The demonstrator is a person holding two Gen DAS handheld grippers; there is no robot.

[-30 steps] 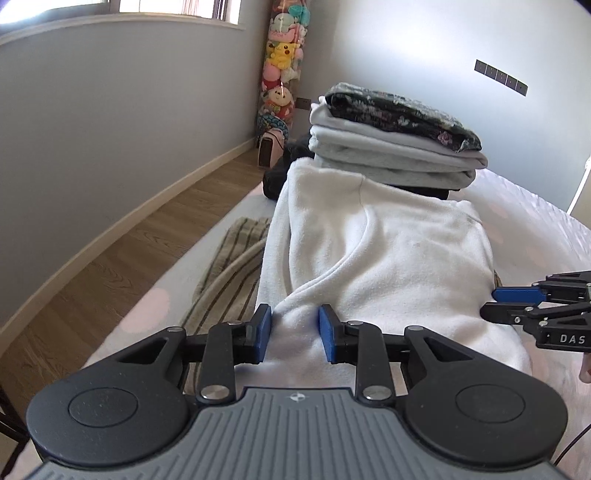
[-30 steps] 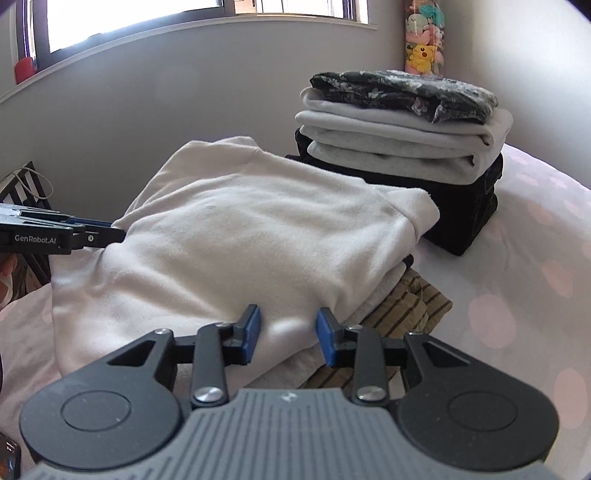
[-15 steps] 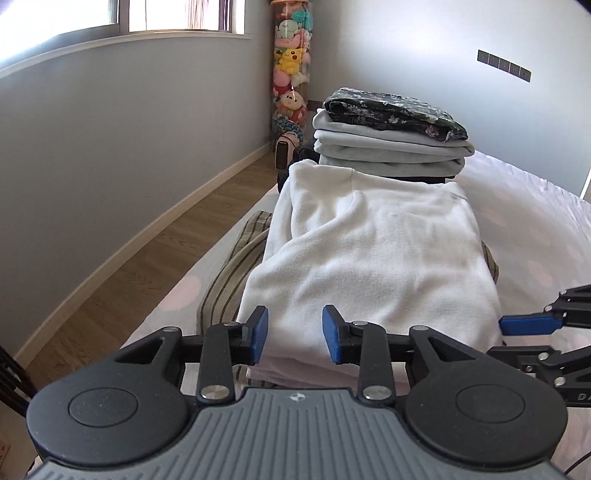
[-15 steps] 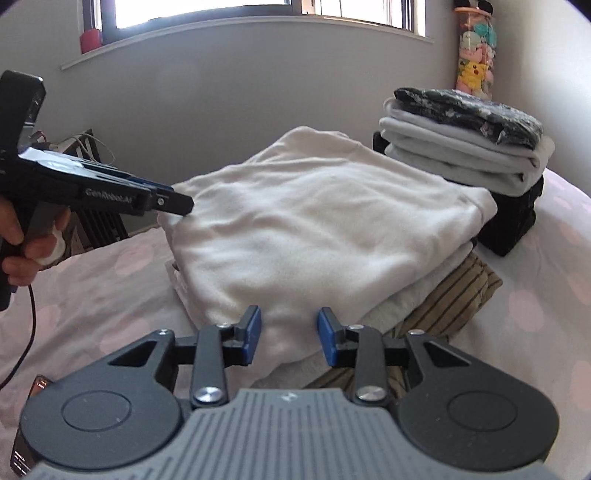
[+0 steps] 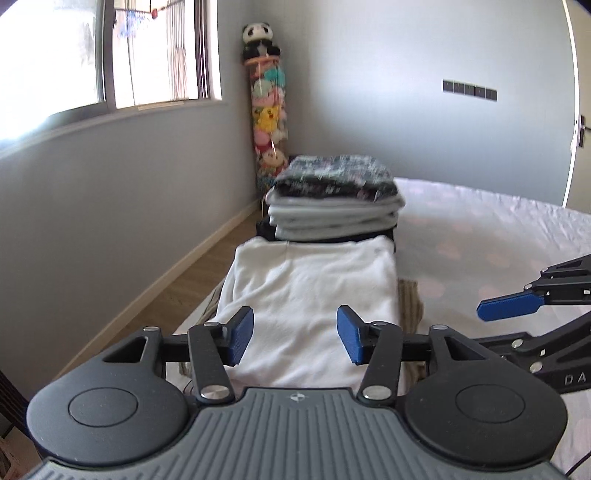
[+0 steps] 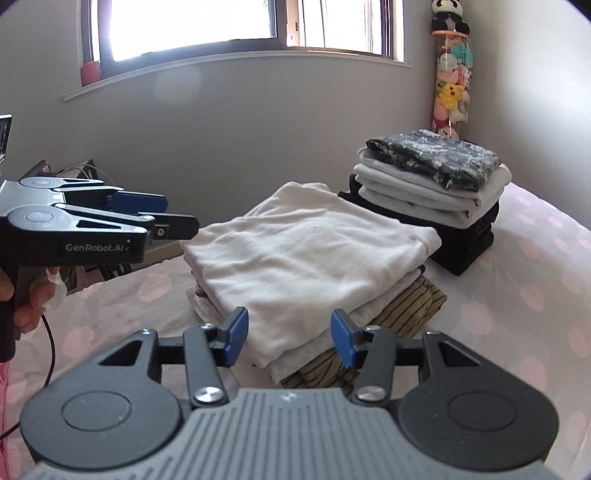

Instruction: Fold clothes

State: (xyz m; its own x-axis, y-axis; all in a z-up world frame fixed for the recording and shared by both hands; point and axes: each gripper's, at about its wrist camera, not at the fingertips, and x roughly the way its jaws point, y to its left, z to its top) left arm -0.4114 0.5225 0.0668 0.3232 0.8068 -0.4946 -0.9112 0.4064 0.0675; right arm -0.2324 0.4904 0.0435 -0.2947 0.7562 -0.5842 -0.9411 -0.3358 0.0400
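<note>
Your white top (image 6: 314, 254), a soft fleecy knit, lies folded into a flat rectangle on a low pile near the bed's window-side edge. Under it sits a thinner grey layer, and at the bottom a brown striped garment (image 6: 413, 306), ribbed and crumpled, pokes out on the side away from the window. Just beyond, touching the white top's far end in the left wrist view, stands the stack (image 5: 336, 206): a dark patterned piece on top, pale grey folded pieces in smooth rounded layers below it, black cloth at the base.

Your left gripper (image 5: 295, 334) hangs above the near end of the white top; its jaws have just been opening and now stand well apart, the blue ridged pads (image 5: 242, 334) clear of the cloth, nothing in them. Your right gripper (image 6: 290, 336) is the same: jaws just opened, wide, empty, over the pile's near corner. Your left hand (image 6: 35, 295) wraps that gripper's black handle, with a white strip round one finger.

The bed (image 6: 535, 314) wears a pale sheet with faint pink dots. A tall clear tube of plush toys (image 5: 267, 110), panda on top, fills the room corner beside the window (image 6: 192, 26).
</note>
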